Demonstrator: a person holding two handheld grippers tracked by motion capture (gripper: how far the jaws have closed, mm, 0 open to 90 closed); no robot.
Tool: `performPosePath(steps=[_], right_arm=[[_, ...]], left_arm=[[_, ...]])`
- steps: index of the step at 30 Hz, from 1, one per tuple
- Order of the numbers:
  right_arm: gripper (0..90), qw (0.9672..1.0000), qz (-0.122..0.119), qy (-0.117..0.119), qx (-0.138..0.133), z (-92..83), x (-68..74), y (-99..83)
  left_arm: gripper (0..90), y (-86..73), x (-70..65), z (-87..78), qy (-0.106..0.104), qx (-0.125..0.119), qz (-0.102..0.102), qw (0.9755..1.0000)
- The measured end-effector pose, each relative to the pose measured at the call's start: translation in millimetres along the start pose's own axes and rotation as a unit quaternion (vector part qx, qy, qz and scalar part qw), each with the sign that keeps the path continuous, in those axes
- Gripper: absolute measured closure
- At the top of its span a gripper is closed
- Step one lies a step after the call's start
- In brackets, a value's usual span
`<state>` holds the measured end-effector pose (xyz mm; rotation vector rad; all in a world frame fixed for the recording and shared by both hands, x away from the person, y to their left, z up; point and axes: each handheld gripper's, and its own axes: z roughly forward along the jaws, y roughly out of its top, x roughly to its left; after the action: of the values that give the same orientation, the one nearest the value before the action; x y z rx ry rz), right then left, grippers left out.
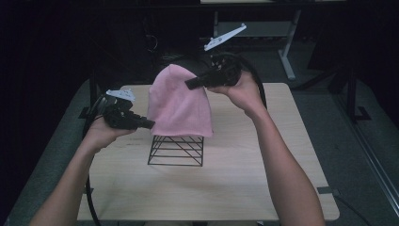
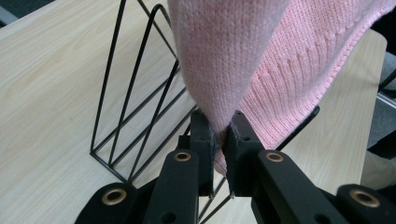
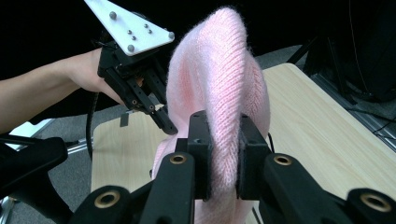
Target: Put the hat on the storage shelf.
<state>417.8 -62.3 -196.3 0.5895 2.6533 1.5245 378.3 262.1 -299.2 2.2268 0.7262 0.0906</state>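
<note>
Dark room, grey floor, one light wooden table (image 1: pixel 263 179) in front of you; a second desk frame stands behind it in the shadow.

Items on the table: one black wire rack (image 1: pixel 176 150), standing near the middle, its slanted wires open toward you.

Items held: one pink knitted cloth (image 1: pixel 179 106), draped over the top of the rack and lifted above it, hanging down to cover the rack's upper edge. A ribbed band runs along one edge of the cloth in the left gripper view.

Grippers: two, one in each of your hands.
- Your left gripper (image 1: pixel 147 124) sits at the cloth's lower left edge, beside the rack; its jaws are pinched tight on a fold of the cloth, with the knit squeezed between the pads (image 2: pixel 233 140).
- Your right gripper (image 1: pixel 190 84) is raised at the cloth's upper right, well above the table; its jaws are closed narrow on a thick ridge of the cloth, which bulges up between them.

Forearms: two, both bare, entering from the near edge.
</note>
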Motion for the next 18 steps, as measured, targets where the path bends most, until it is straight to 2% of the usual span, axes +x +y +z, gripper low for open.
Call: performPosePath(steps=[6, 9, 18], right_arm=[[78.7, 0.9999, -0.008, 0.013, -0.003, 8.0, 4.6, 0.6], [78.4, 0.9995, -0.013, 0.027, -0.006, 15.4, 10.5, 0.6], [78.1, 0.9987, -0.023, 0.046, 0.006, 30.7, 19.4, -4.3]], left_arm=[[82.9, -7.1, -4.4, -10.2, 0.016, 0.008, 0.009, 0.9998], [82.9, -17.7, -5.7, -16.3, 0.018, 0.006, 0.007, 0.9998], [82.9, -33.2, -4.5, -15.8, 0.02, 0.011, -0.002, 0.9997]])
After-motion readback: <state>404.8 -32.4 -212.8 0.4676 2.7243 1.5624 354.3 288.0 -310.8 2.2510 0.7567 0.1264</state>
